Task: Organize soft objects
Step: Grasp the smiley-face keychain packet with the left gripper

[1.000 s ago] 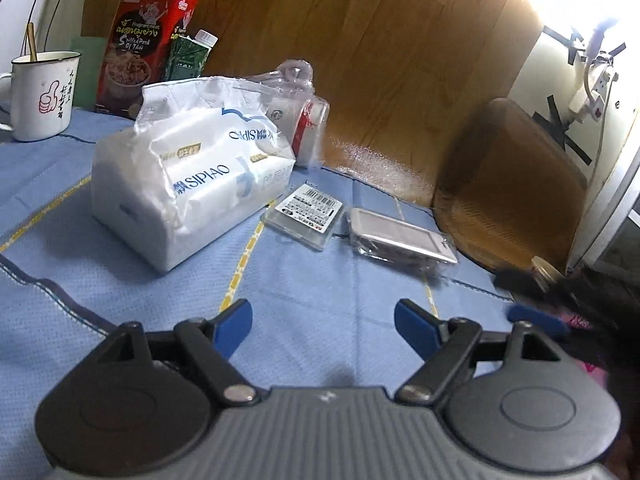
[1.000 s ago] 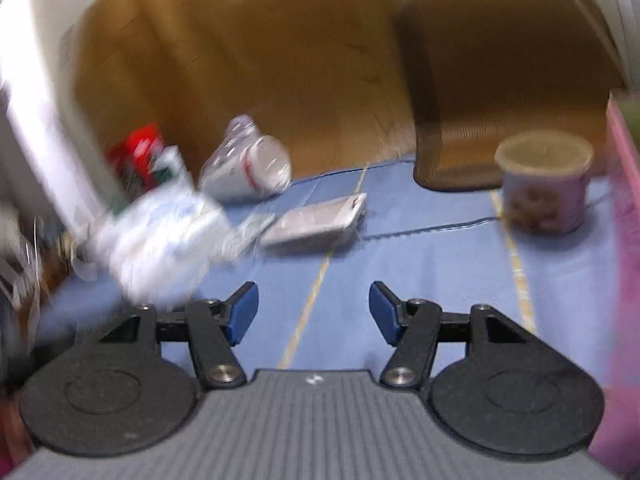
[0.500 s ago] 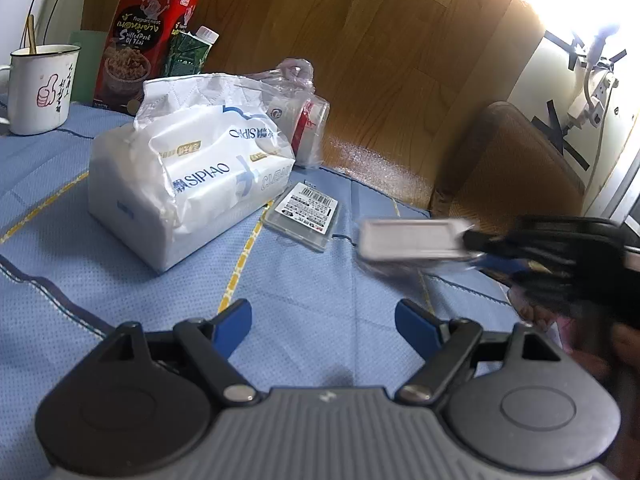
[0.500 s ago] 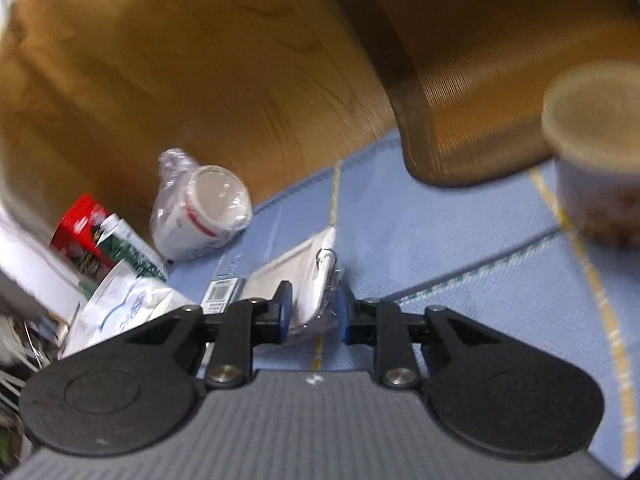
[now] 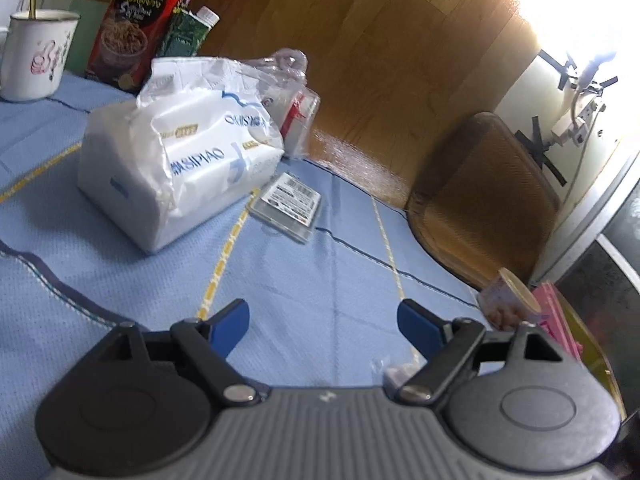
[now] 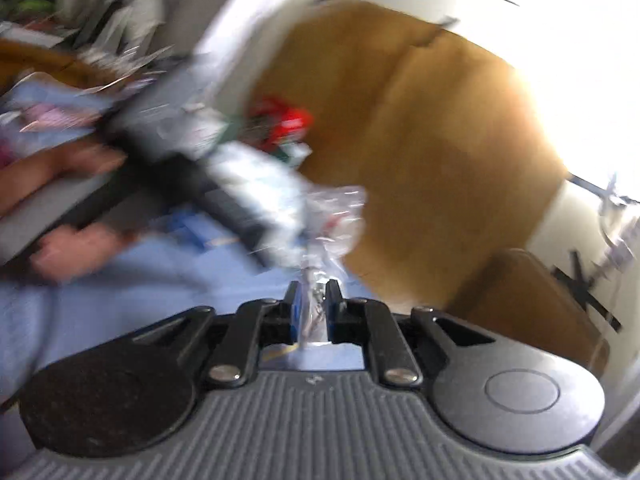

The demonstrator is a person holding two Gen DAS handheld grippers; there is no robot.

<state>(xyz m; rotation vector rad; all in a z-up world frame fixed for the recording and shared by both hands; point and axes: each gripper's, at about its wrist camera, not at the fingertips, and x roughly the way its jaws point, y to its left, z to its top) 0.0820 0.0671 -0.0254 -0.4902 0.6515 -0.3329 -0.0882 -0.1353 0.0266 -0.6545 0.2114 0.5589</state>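
Between my right gripper's jaws, now easing apart, sits a thin plastic-wrapped packet. Left gripper gapes wide over bare blue cloth. Tissue pack far left, barcoded case beside it.

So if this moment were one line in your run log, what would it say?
left gripper: open, empty, over blue cloth | right gripper: jaws opening, clear-wrapped flat packet between them, view blurred | tissue pack: on cloth

Blue cloth with yellow stripes; white tissue pack; red box
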